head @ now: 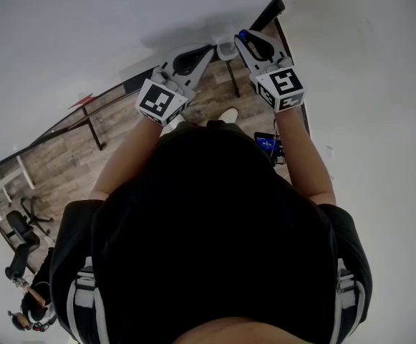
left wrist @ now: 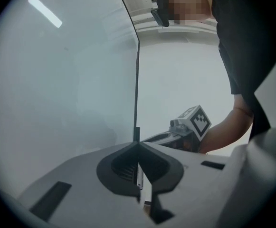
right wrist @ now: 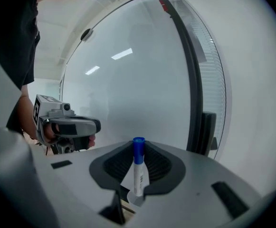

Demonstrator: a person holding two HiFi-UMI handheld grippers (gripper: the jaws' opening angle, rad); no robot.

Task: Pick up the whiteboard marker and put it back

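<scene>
My right gripper [right wrist: 138, 167] is shut on a whiteboard marker [right wrist: 138, 175]. The marker has a white barrel and a blue cap, and stands upright between the pads. In the head view its blue cap [head: 243, 34] shows at the tip of the right gripper [head: 249, 45], close to the whiteboard [head: 86, 27]. A small grey holder [head: 225, 49] sits at the board's lower edge between the two gripper tips. My left gripper [left wrist: 138, 167] is level beside the board's dark frame edge [left wrist: 137, 80]. Its pads meet with nothing between them.
The whiteboard [right wrist: 138, 80] fills the space ahead, and its black frame [right wrist: 195, 89] runs down the right side. A white wall [head: 365, 84] lies to the right. Below are wooden floor [head: 71, 149], table legs [head: 93, 124], an office chair [head: 21, 228] and a small lit screen [head: 267, 145].
</scene>
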